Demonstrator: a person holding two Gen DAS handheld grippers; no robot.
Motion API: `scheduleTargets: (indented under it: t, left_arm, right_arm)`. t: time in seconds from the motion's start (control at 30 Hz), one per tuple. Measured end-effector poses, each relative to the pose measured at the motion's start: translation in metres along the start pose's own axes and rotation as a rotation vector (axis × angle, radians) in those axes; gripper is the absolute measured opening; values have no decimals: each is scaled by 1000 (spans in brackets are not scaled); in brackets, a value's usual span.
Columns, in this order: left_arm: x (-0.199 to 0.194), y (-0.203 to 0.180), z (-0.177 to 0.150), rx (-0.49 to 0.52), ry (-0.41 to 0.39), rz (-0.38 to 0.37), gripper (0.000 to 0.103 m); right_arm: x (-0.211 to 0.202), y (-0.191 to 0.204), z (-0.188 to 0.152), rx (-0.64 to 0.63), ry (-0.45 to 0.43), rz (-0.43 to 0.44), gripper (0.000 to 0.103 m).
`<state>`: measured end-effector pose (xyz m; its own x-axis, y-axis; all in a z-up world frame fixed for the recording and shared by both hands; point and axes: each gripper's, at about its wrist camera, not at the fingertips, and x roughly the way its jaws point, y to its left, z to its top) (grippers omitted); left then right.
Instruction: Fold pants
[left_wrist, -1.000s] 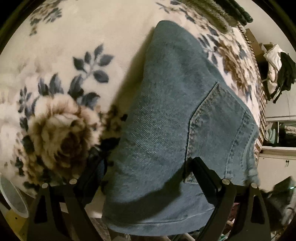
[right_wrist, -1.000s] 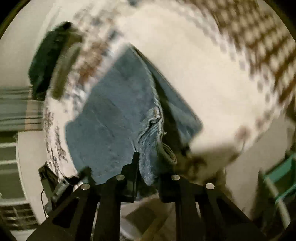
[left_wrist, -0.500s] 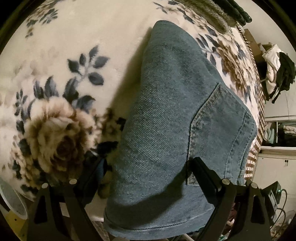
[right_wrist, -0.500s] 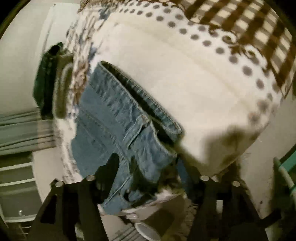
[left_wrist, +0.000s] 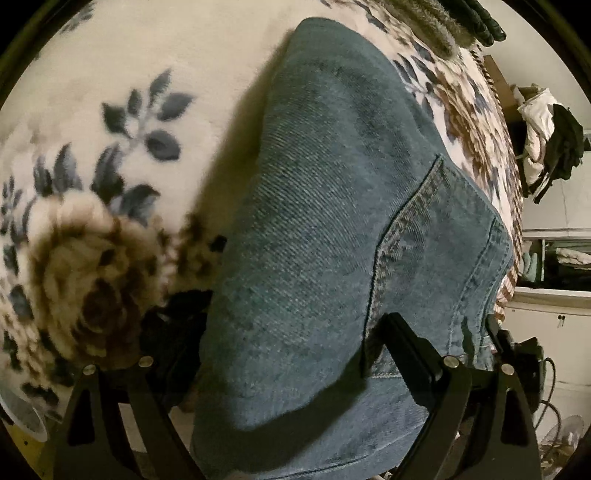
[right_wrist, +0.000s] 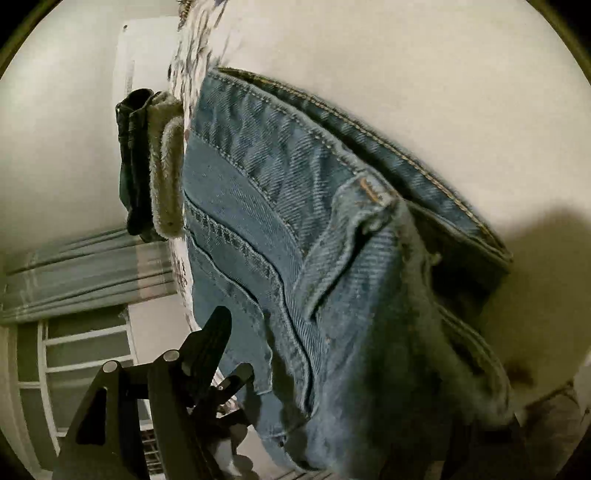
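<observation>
The blue denim pants (left_wrist: 332, 229) lie folded on a floral fleece blanket (left_wrist: 110, 110), back pocket up. My left gripper (left_wrist: 288, 354) is open, its fingers wide apart on either side of the near folded end of the pants, holding nothing. In the right wrist view the waistband end of the pants (right_wrist: 332, 240) with its belt loop fills the frame. My right gripper (right_wrist: 332, 343) is open; its left finger (right_wrist: 210, 339) shows beside the denim, and the right finger is hidden behind the fabric.
A folded grey and dark pile (right_wrist: 155, 177) sits at the far end of the bed, seen also in the left wrist view (left_wrist: 454, 18). Clothes (left_wrist: 546, 136) hang at the right by white cabinets. Curtains (right_wrist: 85, 266) hang at the left.
My right gripper opened, let go of the waistband and moved in close over it. The pants settled flat. My left gripper stayed open and shifted slightly.
</observation>
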<state>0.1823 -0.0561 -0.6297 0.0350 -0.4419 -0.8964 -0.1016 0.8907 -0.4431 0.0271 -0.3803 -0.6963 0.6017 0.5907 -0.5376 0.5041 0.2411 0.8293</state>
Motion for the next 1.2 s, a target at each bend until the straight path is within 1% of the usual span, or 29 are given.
scheduleTargets:
  t: [0.03,0.07,0.1,0.13,0.17,0.2,0.23,0.27,0.3,0.33,0.43,0.57,0.7,0.8,0.9,1.0,1.07,1.17,1.2]
  left_arm:
    - [1,2,0,-5,1,-13,94]
    - [1,3,0,-12,-3,-25,94]
    - [0,5,0,-20,-7,-32,94]
    - [-1,5,0,-23,-11,-41,84]
    - [-5,4,-1,-16,-32,-51,72]
    - [-11,1,-4,-2,-61,-53,56]
    - [-18,-5,-8,29,-88,-50,43]
    - [-26,-11,-13,63,-110,-40,37]
    - [-34,-17,-18,83,-128,-42,27]
    - [-40,-21,-21,86,-137,-42,25]
    - [-63,-35,-26,90,-150,-31,23]
    - [-103,-55,-32,88,-163,-32,22]
    - [-145,-84,-23,101,-204,-24,22]
    - [-176,-105,-5,103,-252,-36,22]
    - [-203,-125,27,131,-313,-46,22]
    - [-219,-142,76,150,-350,-67,22]
    - [-228,-151,117,171,-378,-86,22]
    - [-232,-158,178,206,-412,-108,22]
    - [-231,-159,207,214,-416,-119,22]
  right_arm:
    - [2,0,0,-4,-1,-15,63]
    - [2,0,-1,-14,1,-57,48]
    - [3,-1,-3,-19,0,-62,45]
    - [1,1,-4,-26,-1,-68,39]
    - [-1,5,-7,-39,-1,-79,34]
    - [-3,16,-10,-73,-3,-100,33]
    - [-1,24,-13,-92,-7,-113,32]
    - [-2,32,-15,-108,-11,-123,31]
    - [-7,41,-17,-115,-15,-115,31]
    - [-10,48,-15,-116,-23,-111,30]
    - [-28,75,-17,-147,-34,-117,29]
    - [-47,118,-15,-176,-29,-109,28]
    - [-68,171,-11,-232,-21,-84,28]
    - [-78,214,-3,-275,-40,-47,28]
    - [-77,259,15,-323,-79,-10,28]
    - [-58,306,41,-352,-124,17,28]
    - [-43,335,61,-365,-158,38,28]
    - [-5,383,101,-385,-205,65,28]
    - [6,395,112,-389,-216,70,28]
